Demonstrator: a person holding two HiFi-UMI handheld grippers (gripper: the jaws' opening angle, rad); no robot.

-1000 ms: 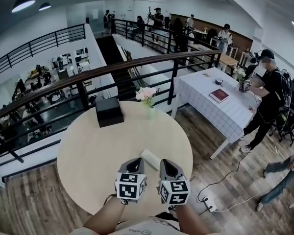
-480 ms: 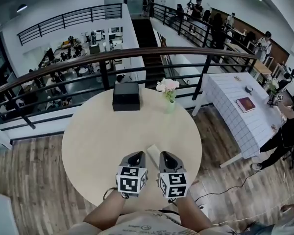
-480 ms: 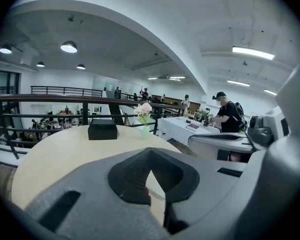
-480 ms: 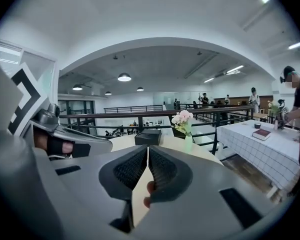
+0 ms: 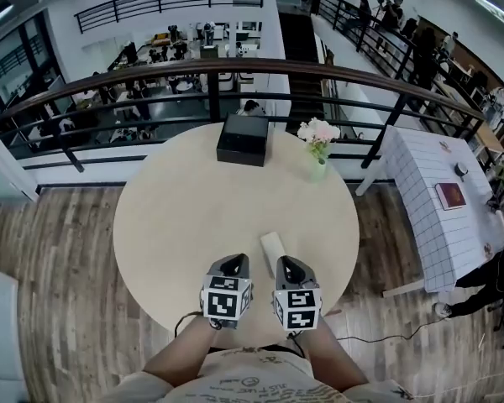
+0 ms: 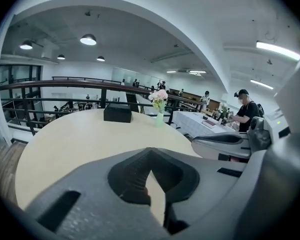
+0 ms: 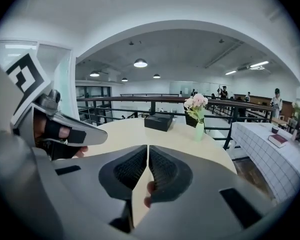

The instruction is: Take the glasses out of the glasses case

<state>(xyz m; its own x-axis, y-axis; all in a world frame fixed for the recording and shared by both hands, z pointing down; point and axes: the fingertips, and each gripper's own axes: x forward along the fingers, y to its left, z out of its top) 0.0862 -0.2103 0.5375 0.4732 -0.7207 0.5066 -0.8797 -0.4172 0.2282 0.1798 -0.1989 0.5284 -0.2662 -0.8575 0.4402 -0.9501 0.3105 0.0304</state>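
while left claw [image 5: 233, 262], right claw [image 5: 287, 264] closed empty, round table [image 5: 176, 217] bears black box [image 5: 243, 139], vase [image 5: 318, 170]; railing [image 5: 151, 70] behind.

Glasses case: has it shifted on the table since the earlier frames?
No. The glasses case still lies by the near edge of the round table, vase side.

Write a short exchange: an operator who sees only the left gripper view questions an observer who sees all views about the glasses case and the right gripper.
Operator: I see the black box and vase, no case. Where is it?
Observer: Head view: a pale case lies on the table between the left gripper and right gripper tips.
Operator: Is the right gripper holding anything?
Observer: No; its own view shows its fingers shut, nothing between them.
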